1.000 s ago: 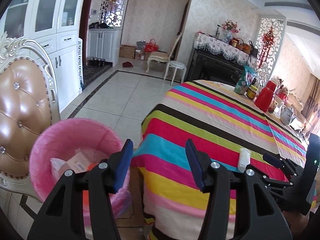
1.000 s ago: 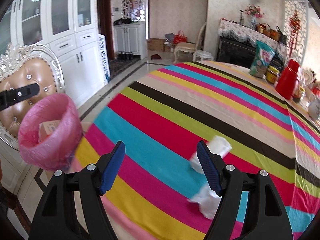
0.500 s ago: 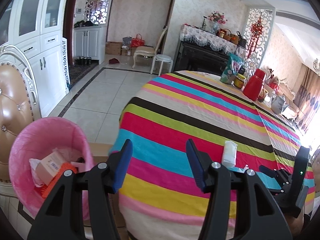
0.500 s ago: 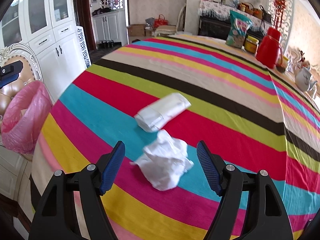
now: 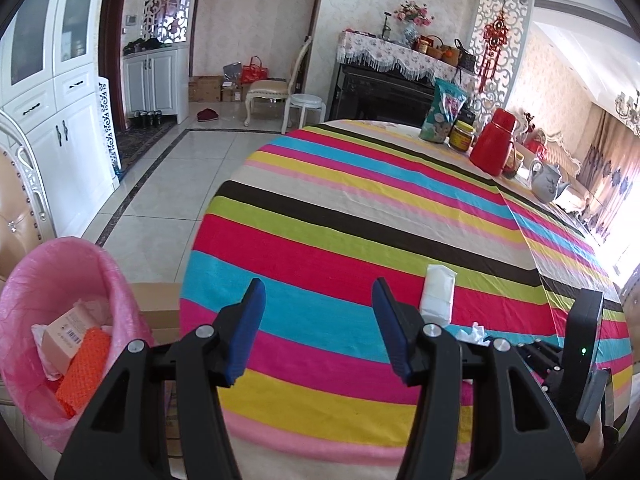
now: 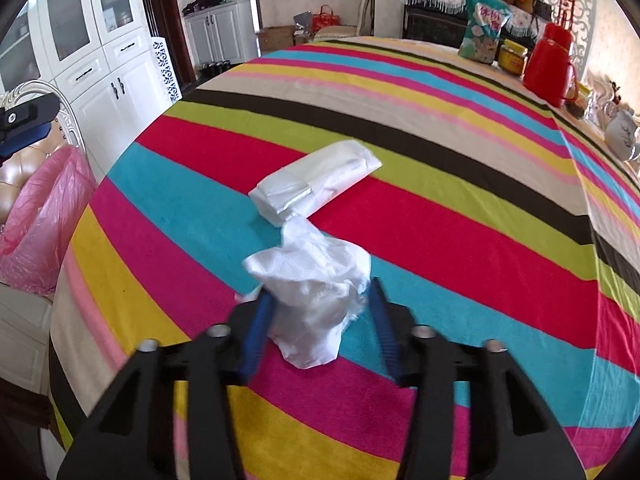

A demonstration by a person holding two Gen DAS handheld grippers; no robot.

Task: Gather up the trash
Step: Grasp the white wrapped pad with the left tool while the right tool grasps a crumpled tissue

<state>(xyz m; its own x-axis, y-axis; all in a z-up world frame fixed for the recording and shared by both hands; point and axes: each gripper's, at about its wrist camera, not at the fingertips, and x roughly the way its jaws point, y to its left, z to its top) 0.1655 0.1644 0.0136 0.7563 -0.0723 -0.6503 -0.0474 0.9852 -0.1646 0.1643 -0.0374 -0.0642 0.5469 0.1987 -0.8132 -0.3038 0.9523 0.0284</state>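
Observation:
A crumpled white tissue (image 6: 316, 292) lies on the striped tablecloth (image 6: 440, 208), between the fingers of my right gripper (image 6: 320, 300). The jaws stand narrowed around it, and I cannot tell whether the pads touch it. A white tissue pack (image 6: 316, 182) lies just beyond it; it also shows in the left wrist view (image 5: 438, 294). My left gripper (image 5: 318, 320) is open and empty over the table's near left edge. A bin with a pink liner (image 5: 52, 280) stands to its left, holding a small box and an orange item.
At the far end of the table stand a snack bag (image 5: 444, 110), a jar (image 5: 462, 134), a red thermos (image 5: 494, 142) and a teapot (image 5: 546, 182). A padded chair (image 5: 16, 208) stands behind the bin. A cardboard box (image 5: 158, 308) sits below the table edge.
My right gripper has moved forward onto the crumpled tissue and its jaws have narrowed around it. My left gripper has swung right, away from the bin, toward the table.

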